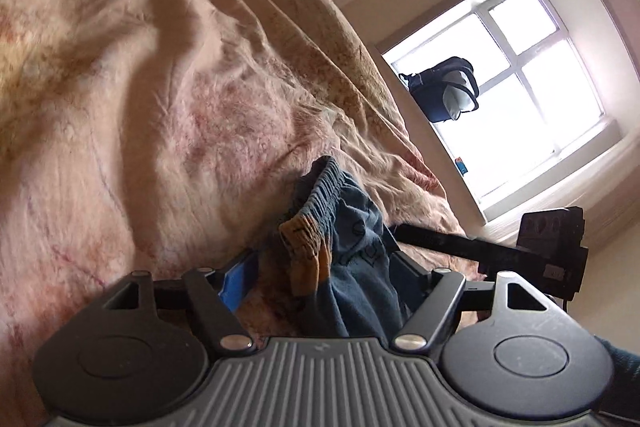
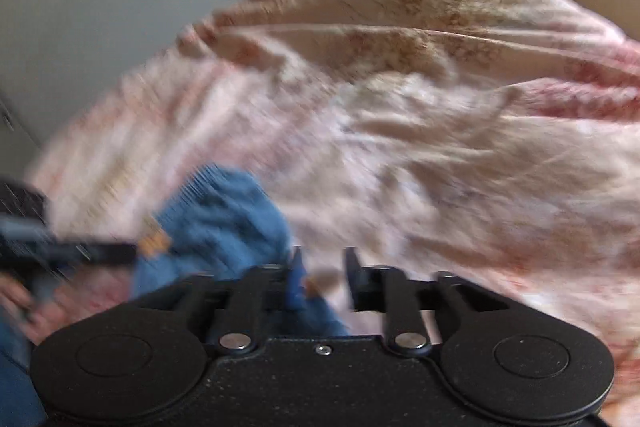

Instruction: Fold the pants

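Observation:
The pants (image 1: pixel 344 251) are dark blue with an elastic waistband and an orange tag, bunched up over the pink floral bedspread (image 1: pixel 160 107). My left gripper (image 1: pixel 320 267) has its jaws wide apart, with the bunched cloth between them, not pinched. My right gripper (image 2: pixel 322 267) shows in a blurred view, its jaws a little apart; the pants (image 2: pixel 224 223) lie to its left, with cloth by the left finger (image 2: pixel 296 263). The right gripper's body (image 1: pixel 520 247) shows at the right of the left wrist view.
A bright window (image 1: pixel 520 87) with a dark bag (image 1: pixel 444 87) on its sill is in the wall at the right. Rumpled bedspread (image 2: pixel 440 147) fills most of both views. A grey wall (image 2: pixel 100 7) is behind the bed.

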Demonstrator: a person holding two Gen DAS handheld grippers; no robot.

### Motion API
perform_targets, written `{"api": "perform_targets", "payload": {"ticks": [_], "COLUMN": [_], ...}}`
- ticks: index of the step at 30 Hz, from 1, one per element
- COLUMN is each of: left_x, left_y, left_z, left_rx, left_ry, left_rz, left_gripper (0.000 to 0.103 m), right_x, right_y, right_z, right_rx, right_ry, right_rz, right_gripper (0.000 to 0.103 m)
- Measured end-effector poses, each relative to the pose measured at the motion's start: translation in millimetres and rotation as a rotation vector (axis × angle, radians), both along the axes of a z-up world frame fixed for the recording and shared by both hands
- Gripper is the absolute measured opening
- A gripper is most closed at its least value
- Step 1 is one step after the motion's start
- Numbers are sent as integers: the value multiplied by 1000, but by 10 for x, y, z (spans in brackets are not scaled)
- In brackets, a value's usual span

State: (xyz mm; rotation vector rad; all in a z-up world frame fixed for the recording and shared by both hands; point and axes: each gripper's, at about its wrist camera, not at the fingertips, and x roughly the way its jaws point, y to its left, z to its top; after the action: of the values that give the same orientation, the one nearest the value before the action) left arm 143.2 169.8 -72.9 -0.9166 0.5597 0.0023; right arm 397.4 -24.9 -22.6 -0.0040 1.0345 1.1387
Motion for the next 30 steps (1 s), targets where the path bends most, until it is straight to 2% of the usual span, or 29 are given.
{"api": "perform_targets", "payload": {"ticks": [1,6,8,10,11,14,17,22,24,27,29,30], "left_x": [-3,5,4,4,16,89,196,379,387,440,485,500], "left_y": [11,-1,4,19,29,57,103,174,203,229,194,165], "left_z": [-13,-20,-21,-23,-25,-42,-100,-220,-284,-352,-349,-333], "left_rx": [-9,-1,-1,-11,-17,-25,-75,-115,-135,-160,-132,-108], "left_ry": [-1,-6,-8,-14,-24,-55,-96,-143,-127,-113,-98,-85], "left_rz": [4,1,-4,-19,-37,-73,-88,-110,-94,-101,-114,-113], "left_gripper": [78,78,79,82,86,90,91,77,66,65,64,59], "right_x": [10,64,-1,-146,-183,-192,-182,-157,-151,-147,-130,-121], "right_y": [69,482,601,631,587,410,297,291,290,282,295,288], "right_z": [8,-85,-108,-61,-36,22,59,81,82,62,37,24], "right_rx": [23,34,4,-11,10,27,37,57,61,59,60,59], "right_ry": [14,77,58,-47,-73,-111,-110,-104,-99,-92,-81,-78], "right_rz": [6,74,119,172,181,133,115,114,110,103,91,85], "right_gripper": [58,56,26,12,10,9,9,9,9,10,10,11]}}
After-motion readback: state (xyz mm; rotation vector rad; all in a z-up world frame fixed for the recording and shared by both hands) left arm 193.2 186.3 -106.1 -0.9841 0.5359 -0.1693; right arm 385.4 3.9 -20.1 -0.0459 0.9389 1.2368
